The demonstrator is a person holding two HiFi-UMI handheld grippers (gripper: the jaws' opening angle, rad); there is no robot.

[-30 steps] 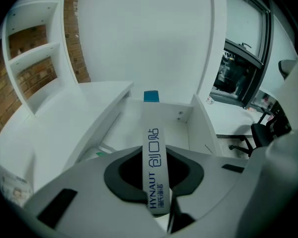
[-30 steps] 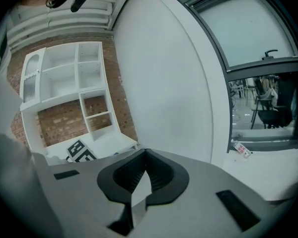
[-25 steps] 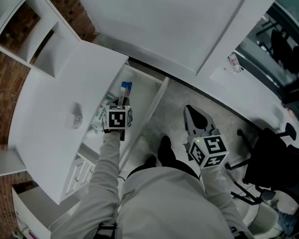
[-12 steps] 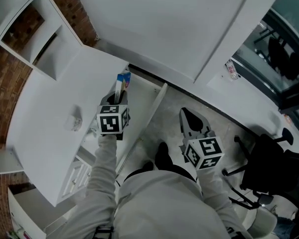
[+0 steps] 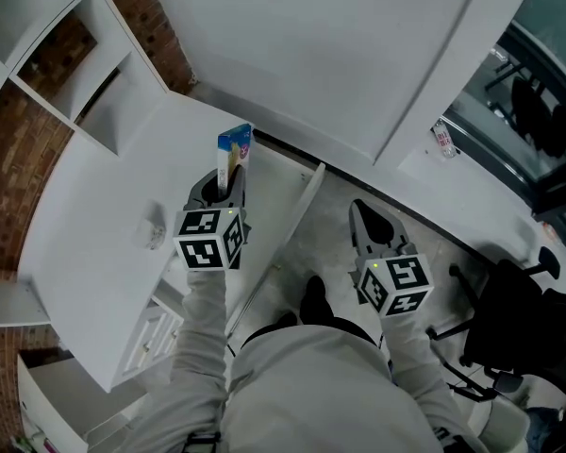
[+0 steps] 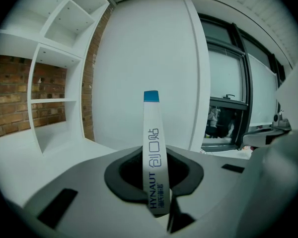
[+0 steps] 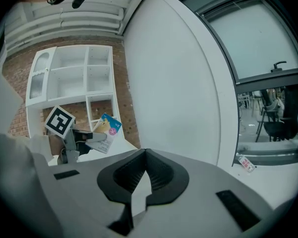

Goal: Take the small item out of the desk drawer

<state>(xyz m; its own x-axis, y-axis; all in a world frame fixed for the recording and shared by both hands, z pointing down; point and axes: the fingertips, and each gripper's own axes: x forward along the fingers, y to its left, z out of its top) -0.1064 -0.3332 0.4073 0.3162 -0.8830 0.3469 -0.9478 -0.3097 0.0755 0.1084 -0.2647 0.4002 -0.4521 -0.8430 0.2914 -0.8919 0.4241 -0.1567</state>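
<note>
A small flat box [image 5: 234, 149] with a blue top and white sides stands upright in my left gripper [image 5: 224, 185], which is shut on its lower part. It hangs above the open desk drawer [image 5: 297, 215], level with the white desk top [image 5: 85, 225]. In the left gripper view the box [image 6: 153, 148] shows its narrow printed edge, pinched between the dark pads of the left gripper [image 6: 156, 182]. The right gripper view shows the same box [image 7: 105, 133] off to the left. My right gripper [image 5: 370, 223] hovers over the floor right of the drawer, its jaws [image 7: 146, 155] together and empty.
A small pale item [image 5: 151, 229] lies on the desk top. White shelving [image 5: 66, 64] stands against brick at the far left. Lower drawers [image 5: 151, 333] stick out under the desk. A bottle [image 5: 441, 132] lies on the sill; a black office chair [image 5: 509, 291] stands at right.
My left gripper has risen out of the drawer with the box, which now stands above desk height. The right gripper has stayed where it was.
</note>
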